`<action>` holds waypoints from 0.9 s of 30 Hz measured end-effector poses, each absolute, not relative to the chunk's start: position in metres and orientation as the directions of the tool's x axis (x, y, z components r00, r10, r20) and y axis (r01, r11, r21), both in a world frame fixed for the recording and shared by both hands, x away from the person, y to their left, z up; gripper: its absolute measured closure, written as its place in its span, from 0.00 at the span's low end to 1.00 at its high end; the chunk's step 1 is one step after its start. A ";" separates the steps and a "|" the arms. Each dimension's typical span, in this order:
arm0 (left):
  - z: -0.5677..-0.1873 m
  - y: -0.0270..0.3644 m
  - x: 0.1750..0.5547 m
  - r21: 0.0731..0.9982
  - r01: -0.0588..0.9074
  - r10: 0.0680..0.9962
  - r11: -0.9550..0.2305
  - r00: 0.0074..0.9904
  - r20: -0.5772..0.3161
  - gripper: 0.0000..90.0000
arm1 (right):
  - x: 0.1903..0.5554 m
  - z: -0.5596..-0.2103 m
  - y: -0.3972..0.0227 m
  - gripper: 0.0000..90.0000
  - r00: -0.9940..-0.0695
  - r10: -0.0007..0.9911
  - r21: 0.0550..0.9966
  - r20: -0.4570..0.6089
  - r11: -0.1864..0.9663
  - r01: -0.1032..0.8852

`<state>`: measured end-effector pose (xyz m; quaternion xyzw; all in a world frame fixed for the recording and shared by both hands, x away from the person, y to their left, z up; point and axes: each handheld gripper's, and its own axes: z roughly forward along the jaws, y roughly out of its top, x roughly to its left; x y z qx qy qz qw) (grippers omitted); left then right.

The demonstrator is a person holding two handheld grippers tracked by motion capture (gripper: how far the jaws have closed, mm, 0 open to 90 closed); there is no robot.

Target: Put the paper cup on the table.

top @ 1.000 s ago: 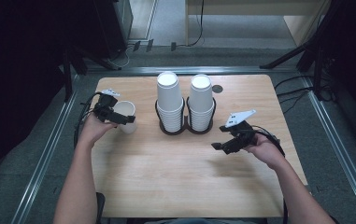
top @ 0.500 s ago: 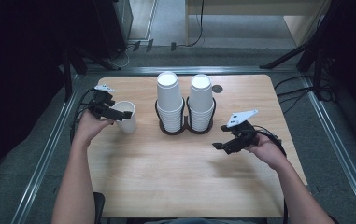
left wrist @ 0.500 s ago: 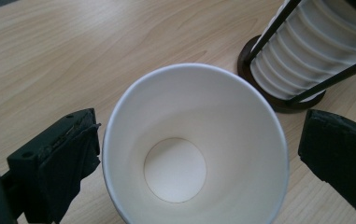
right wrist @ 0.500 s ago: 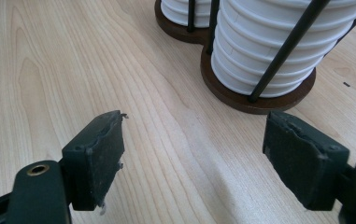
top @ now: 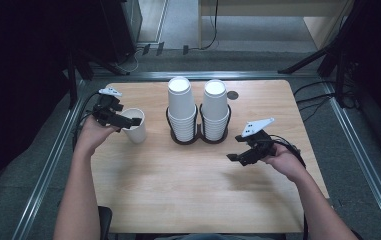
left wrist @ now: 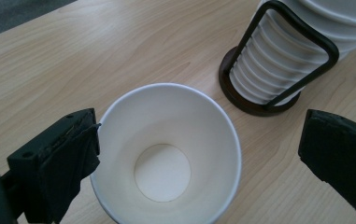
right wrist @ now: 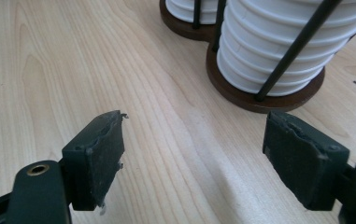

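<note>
Our left gripper (left wrist: 199,154) gapes around the paper cup (left wrist: 166,154), right gripper (right wrist: 213,158) wide and empty; we could topple it.

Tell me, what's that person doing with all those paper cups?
A person holds tongs in each hand at a wooden table. The left tongs are open around a single white paper cup standing upright; one jaw sits at its rim, the other is well clear of it. The right tongs are open with nothing between them, pointing toward two stacks of paper cups in a dark twin holder at the table's middle.
</note>
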<state>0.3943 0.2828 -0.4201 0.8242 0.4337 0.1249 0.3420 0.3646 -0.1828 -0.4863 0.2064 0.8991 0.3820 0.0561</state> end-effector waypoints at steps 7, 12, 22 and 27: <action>-0.414 0.271 0.389 0.676 0.631 0.776 -0.380 0.616 -0.139 0.00 | 0.363 -0.486 -0.180 0.23 -0.915 0.400 0.713 0.054 0.626 0.316; -0.415 0.255 0.383 0.655 0.623 0.757 -0.427 0.643 -0.118 0.00 | 0.363 -0.486 -0.180 0.23 -0.917 0.396 0.712 0.051 0.629 0.312; -0.416 0.231 0.375 0.665 0.579 0.693 -0.472 0.710 -0.125 0.00 | 0.362 -0.485 -0.181 0.23 -0.915 0.400 0.711 0.049 0.629 0.313; -0.421 0.224 0.370 0.660 0.569 0.680 -0.491 0.724 -0.119 0.00 | 0.360 -0.484 -0.179 0.23 -0.919 0.393 0.712 0.042 0.633 0.303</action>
